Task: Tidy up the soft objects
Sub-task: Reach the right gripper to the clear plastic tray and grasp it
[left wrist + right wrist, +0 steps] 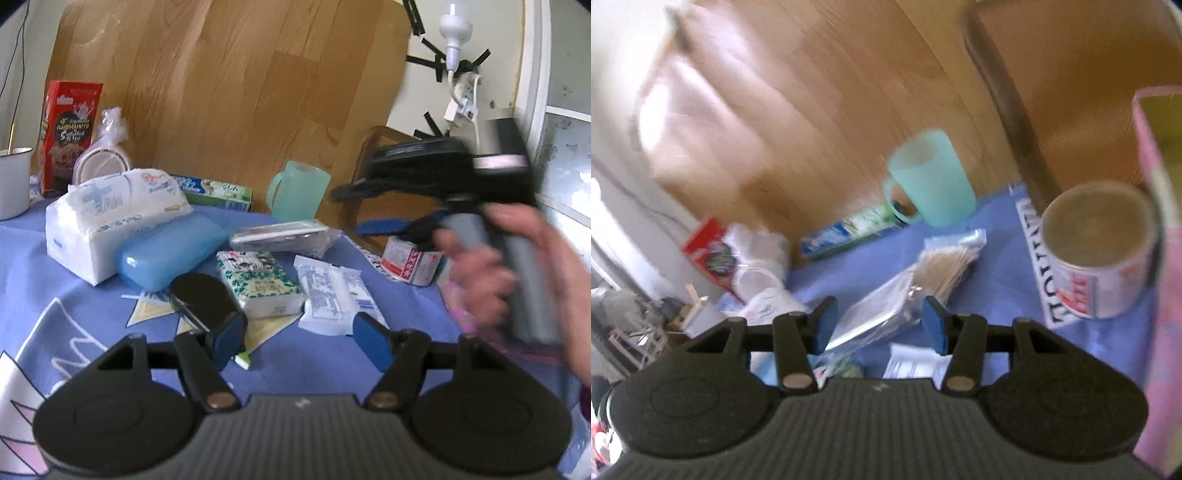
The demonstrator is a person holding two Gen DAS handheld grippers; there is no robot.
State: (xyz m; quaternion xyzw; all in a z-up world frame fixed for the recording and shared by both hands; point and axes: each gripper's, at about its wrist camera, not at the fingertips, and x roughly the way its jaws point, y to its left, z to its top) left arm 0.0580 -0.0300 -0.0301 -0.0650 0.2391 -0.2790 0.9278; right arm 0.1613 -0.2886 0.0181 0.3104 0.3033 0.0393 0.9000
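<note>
I am holding my left tongs (301, 341) parted and empty just above the blue-clothed counter (88, 314), and my right tongs (879, 325) also gaping with nothing gripped. Just beyond, the green-patterned pocket tissue pack (258, 282) and flat white wipe packet (334, 295) are lying loose; farther left, the big white tissue bundle (107, 218) is sitting unsorted, so most tidying is remaining.

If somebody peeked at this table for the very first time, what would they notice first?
Probably the big white tissue pack at the far left of the blue tablecloth, leaning against a shiny blue case. Next, the mint-green mug standing at the back by the wooden board. On the right, a blurry hand grips the right gripper above the table, its fingers apart.
</note>
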